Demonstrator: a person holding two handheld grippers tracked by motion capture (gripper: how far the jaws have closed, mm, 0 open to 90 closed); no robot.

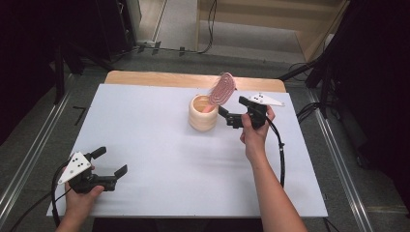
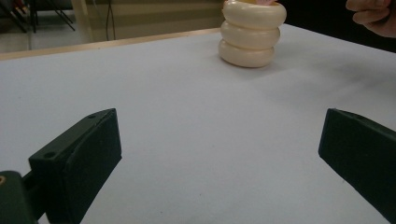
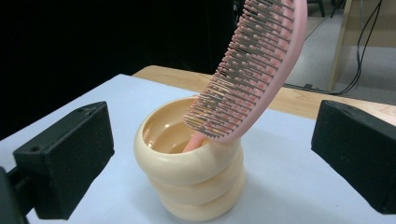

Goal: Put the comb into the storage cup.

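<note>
Item: pink brush. Standing handle-down in cream ribbed cup, head leaning out over the rim toward 1 o'clock. Bristle side seen close in right gripper view; handle tip inside the cup, resting against the near wall.

Item: cup. Upright on white counter, right of centre, at about 1 o'clock from the middle of the board. Seen also in right gripper view and far off in left gripper view. Three stacked rings, no tilt.

Item: right claw. Spread wide, nothing between the jaws, just beside the cup at its 3 o'clock, not touching. Pads flanking cup and brush from a short way back.

Item: left claw. Spread, empty, low over the counter near the 8 o'clock corner, well apart from cup and brush. Pad with bare counter ahead.

Step in hand, as judged: brush set in cup and let go; right claw clear of it.

Next move, as judged: drawing the right claw back toward 5 o'clock without nudging the cup or the leaning brush head, since a knock there could tip the brush out. Otherwise, a fresh pinch on the head if the brush is to be lifted.
</note>
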